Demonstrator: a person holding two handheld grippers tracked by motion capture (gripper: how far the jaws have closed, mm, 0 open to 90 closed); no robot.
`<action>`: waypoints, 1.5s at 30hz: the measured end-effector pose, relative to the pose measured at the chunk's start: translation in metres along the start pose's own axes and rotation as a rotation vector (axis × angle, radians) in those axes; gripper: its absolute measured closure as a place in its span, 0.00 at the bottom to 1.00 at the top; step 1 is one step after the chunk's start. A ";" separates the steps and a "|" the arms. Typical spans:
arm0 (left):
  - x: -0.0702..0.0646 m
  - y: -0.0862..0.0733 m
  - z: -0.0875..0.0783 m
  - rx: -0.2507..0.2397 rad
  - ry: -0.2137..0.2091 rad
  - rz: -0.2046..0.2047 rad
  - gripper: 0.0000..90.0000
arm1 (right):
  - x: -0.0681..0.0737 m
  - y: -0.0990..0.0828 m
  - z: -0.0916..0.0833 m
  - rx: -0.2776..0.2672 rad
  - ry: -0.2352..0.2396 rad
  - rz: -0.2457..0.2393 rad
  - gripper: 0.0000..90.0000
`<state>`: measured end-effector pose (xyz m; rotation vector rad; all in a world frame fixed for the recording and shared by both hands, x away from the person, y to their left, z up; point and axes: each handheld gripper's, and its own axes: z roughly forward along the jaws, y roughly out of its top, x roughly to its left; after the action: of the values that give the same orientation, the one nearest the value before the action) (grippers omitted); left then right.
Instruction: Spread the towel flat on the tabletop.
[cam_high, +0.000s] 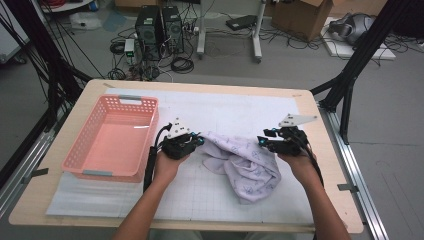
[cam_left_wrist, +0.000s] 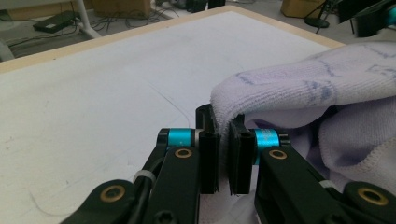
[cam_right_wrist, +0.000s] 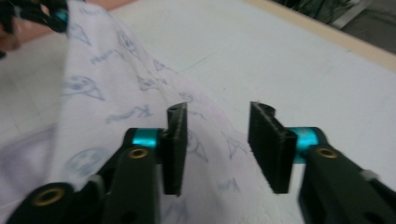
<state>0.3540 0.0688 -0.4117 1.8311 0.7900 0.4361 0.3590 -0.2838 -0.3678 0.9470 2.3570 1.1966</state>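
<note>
Where the high view looks down on the counter (cam_high: 300, 102), a pale lilac towel (cam_high: 245, 165) with blue printed marks lies bunched on the white gridded mat (cam_high: 200, 200), between the left gripper (cam_high: 199, 141) and the right gripper (cam_high: 261, 141); a pink basket (cam_high: 80, 155) stands at the mat's left side, apart from the towel. Left gripper view: both fingers (cam_left_wrist: 208, 163) are pressed together on a folded edge of the towel (cam_left_wrist: 299, 88), which is lifted off the mat. Right gripper view: fingers (cam_right_wrist: 175, 149) stand parted, no cloth pinched; the towel (cam_right_wrist: 107, 107) stretches beneath and behind them, reaching up towards the far gripper.
</note>
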 end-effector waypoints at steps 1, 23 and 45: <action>0.000 -0.001 0.001 0.004 0.001 0.000 0.94 | -0.003 0.002 0.009 0.027 0.002 -0.002 0.67; 0.014 -0.005 0.012 -0.043 0.068 -0.046 0.94 | 0.002 0.009 0.103 0.225 0.367 -0.010 0.92; 0.008 -0.009 0.023 -0.007 -0.011 -0.109 0.57 | -0.061 0.003 0.043 -0.025 -0.417 0.255 0.75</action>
<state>0.3713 0.0603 -0.4292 1.7728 0.8753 0.3584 0.4283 -0.2999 -0.3908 1.3705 1.9318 0.9920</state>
